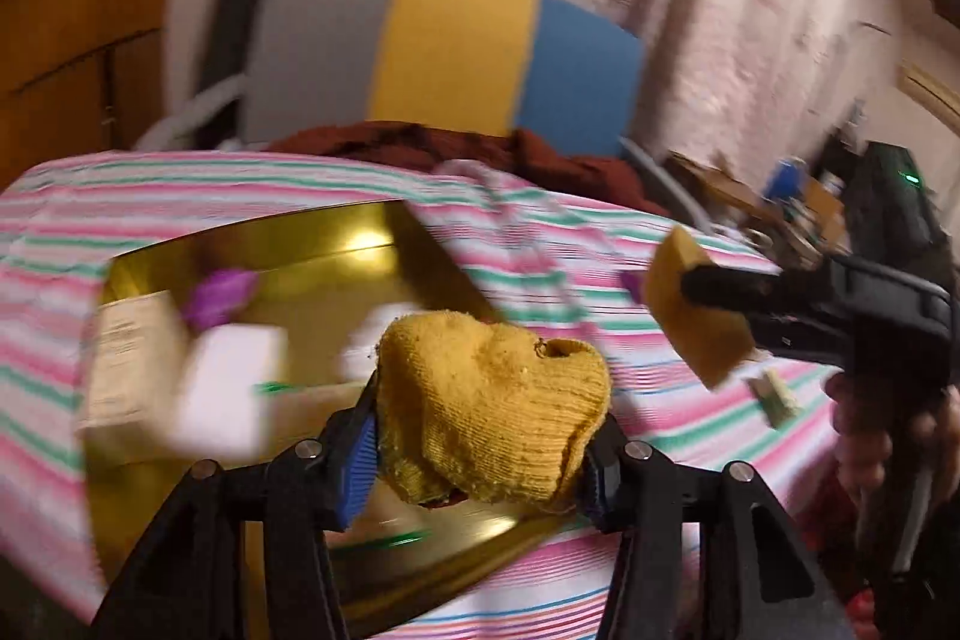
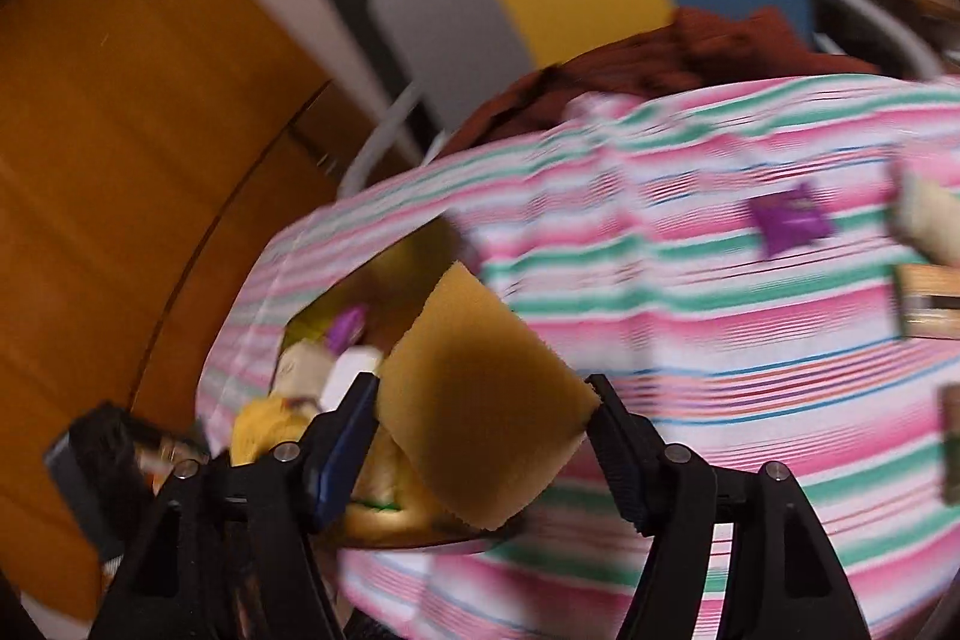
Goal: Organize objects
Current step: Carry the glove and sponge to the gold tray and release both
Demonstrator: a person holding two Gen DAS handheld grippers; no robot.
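Left jaws clamp yellow sock (image 1: 489,400); right jaws clamp sponge (image 2: 480,412).

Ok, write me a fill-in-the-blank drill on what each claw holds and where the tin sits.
1. The left claw is shut on a yellow knitted ____.
2. The right claw grips a tan ____.
3. The gold tin rests on a ____ cloth.
4. A ____ packet lies loose on the cloth.

Missing words: sock; sponge; striped; purple
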